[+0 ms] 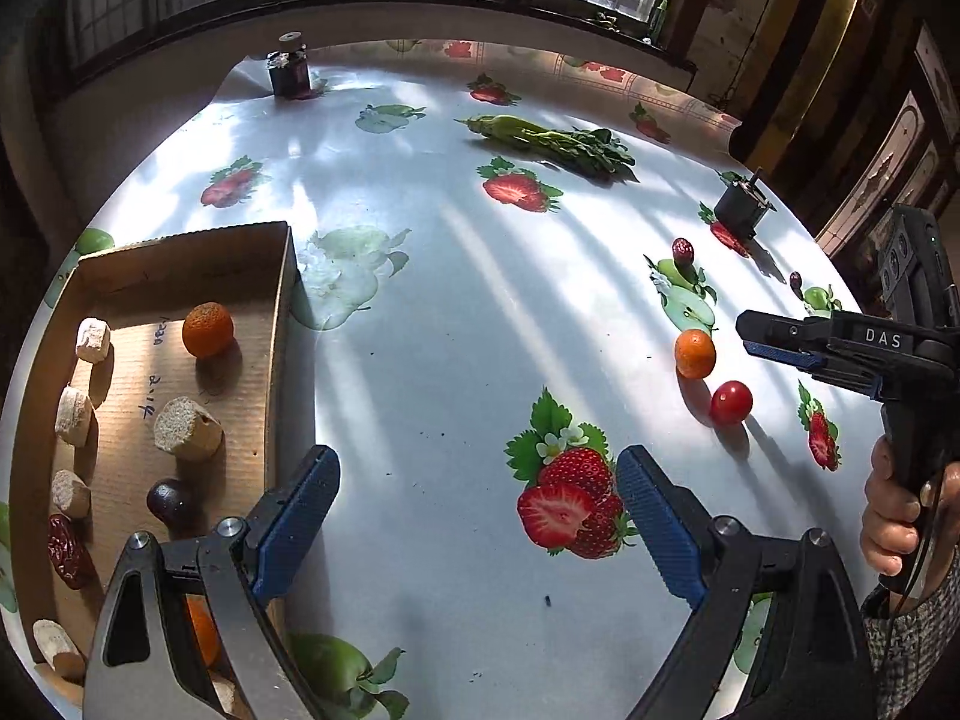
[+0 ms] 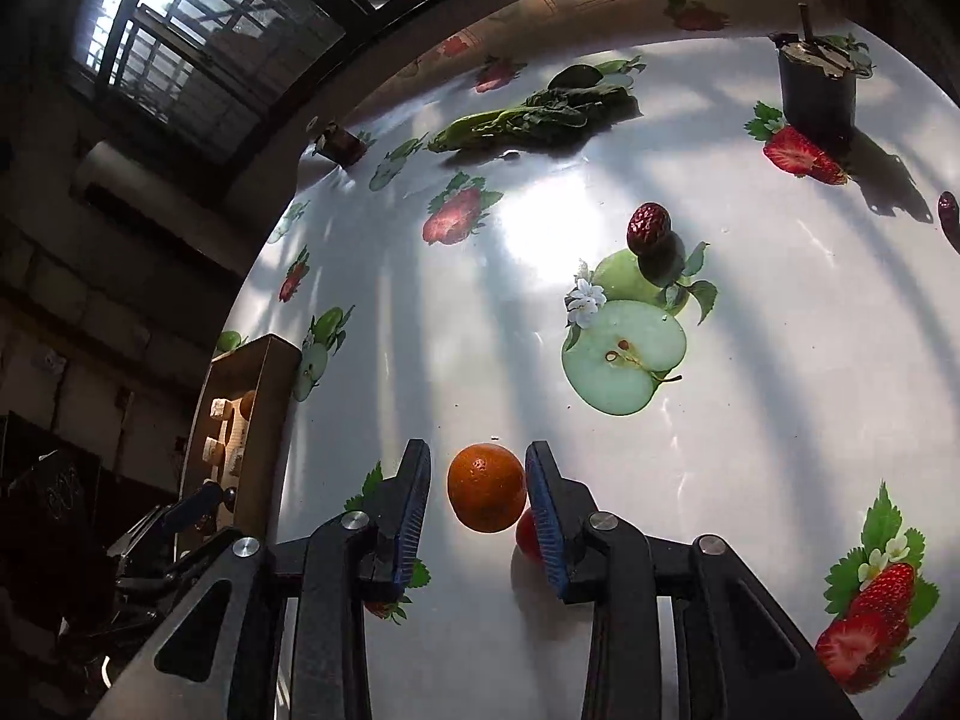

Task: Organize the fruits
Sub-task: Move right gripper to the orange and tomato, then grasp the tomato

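The left hand-held gripper point(image 1: 477, 516) is held low over the worktop point(image 1: 420, 324) near its front edge, jaws spread wide. The right hand-held gripper point(image 2: 478, 510) is gripped by a bare hand point(image 1: 894, 516) toward the right edge, jaws partly parted.

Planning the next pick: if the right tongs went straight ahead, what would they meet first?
Probably the orange: it sits between the open right tongs, just ahead on the table, though depth is unclear.

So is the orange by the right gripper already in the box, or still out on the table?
Out. The orange sits on the tablecloth between the open fingers of the right gripper, far from the cardboard box.
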Demonstrator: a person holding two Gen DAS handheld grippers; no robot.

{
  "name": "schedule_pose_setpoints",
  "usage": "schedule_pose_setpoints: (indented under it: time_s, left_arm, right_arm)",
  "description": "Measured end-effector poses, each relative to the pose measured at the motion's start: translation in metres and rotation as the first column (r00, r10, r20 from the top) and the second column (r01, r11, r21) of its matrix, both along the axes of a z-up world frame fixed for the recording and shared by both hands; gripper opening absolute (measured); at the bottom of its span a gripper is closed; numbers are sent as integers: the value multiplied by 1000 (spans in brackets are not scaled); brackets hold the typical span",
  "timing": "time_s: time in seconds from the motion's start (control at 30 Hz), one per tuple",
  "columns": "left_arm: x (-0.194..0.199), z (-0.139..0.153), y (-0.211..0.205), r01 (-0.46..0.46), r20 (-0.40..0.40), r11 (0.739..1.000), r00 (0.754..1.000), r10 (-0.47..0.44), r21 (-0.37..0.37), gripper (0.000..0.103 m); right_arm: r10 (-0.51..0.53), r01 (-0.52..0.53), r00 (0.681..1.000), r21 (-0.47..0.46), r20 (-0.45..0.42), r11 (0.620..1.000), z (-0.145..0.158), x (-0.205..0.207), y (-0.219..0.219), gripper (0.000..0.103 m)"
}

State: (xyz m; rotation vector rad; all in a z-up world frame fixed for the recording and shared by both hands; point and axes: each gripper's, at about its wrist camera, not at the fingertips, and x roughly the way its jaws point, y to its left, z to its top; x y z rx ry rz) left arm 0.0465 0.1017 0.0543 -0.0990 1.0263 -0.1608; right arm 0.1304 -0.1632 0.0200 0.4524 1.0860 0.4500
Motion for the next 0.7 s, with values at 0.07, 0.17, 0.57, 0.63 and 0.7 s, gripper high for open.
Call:
schedule_pose_setpoints:
  time_s: [0.07,0.17,0.57,0.63,0.7]
  left_arm:
    - [1,-6,-4,9,-17,1000,1000,-9,-11,93]
    - [4,-12,-12,20,-26,1000,999,-20,-12,93]
    - [91,10,-64,34,55,998,998,-30,-61,93]
    - [111,8,-81,45,57,997,997,-42,-62,93]
    - [125,1,-99,73,44,994,997,-70,-78,93]
  right_arm:
    - [-37,37,999,10,-13,999,-5,-1,-14,35]
    - [-41,41,999,0,-11,999,-12,-8,-20,35]
    - [57,-23,986,-213,155,977,-20,-39,24,36]
    - [67,-35,988,-214,141,976,-26,-39,24,35]
    - [58,-26,987,-211,149,977,-26,-40,21,35]
